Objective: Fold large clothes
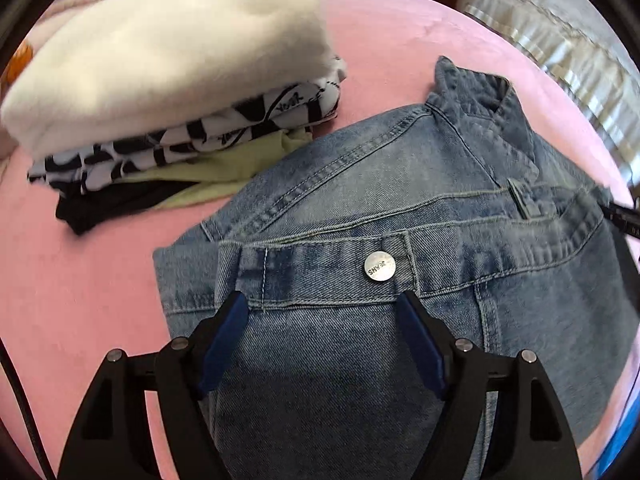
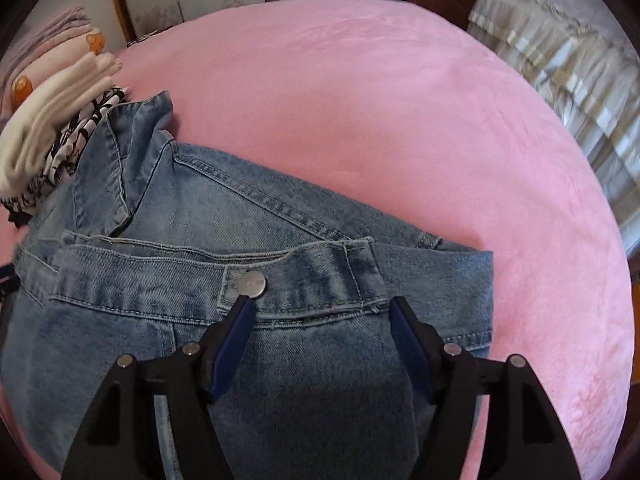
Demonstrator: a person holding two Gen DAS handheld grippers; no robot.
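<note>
A light blue denim jacket (image 1: 360,184) lies folded on the pink bed cover (image 1: 80,280), collar at the far end and a hem band with a metal button (image 1: 379,266) nearest me. My left gripper (image 1: 322,304) is open just above the hem band, fingers spread either side of the denim. In the right wrist view the same jacket (image 2: 248,216) fills the lower left, with a button (image 2: 252,283) on its band. My right gripper (image 2: 318,306) is open over the band, its left fingertip (image 2: 242,306) right below the button.
A stack of folded clothes (image 1: 168,80), white on top, then black-and-white print, pale green and black, sits to the left of the jacket, also in the right wrist view (image 2: 52,132). Pink cover (image 2: 400,120) spreads to the right. A beige quilted bed (image 2: 568,64) stands far right.
</note>
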